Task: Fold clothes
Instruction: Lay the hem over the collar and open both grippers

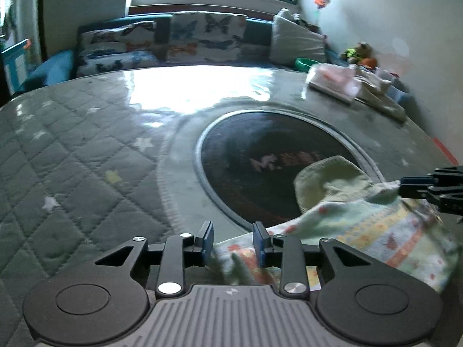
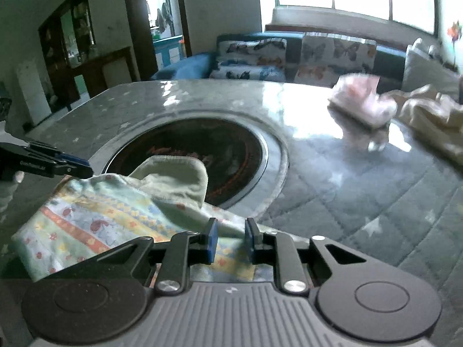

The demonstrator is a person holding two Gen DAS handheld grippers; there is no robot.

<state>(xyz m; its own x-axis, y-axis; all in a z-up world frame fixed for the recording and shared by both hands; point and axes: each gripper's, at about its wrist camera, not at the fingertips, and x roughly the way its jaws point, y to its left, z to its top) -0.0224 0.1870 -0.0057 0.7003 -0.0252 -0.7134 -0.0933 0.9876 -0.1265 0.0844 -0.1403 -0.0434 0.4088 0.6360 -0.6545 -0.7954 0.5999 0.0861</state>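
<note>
A small printed garment (image 1: 361,225), pale green with coloured stripes and a plain green lining, lies at the near edge of the quilted table, partly over the dark round inset. It also shows in the right wrist view (image 2: 104,211). My left gripper (image 1: 233,241) is open, its blue pads either side of the garment's left edge. My right gripper (image 2: 230,238) is open over the garment's right edge. Each gripper shows in the other's view, the right one (image 1: 419,190) and the left one (image 2: 66,164), at the garment's far corners.
The grey star-quilted table (image 1: 86,159) has a dark round inset (image 1: 260,156). Folded pink and cream clothes (image 1: 347,84) lie at its far right, also in the right wrist view (image 2: 364,101). A sofa with butterfly cushions (image 1: 185,40) stands behind.
</note>
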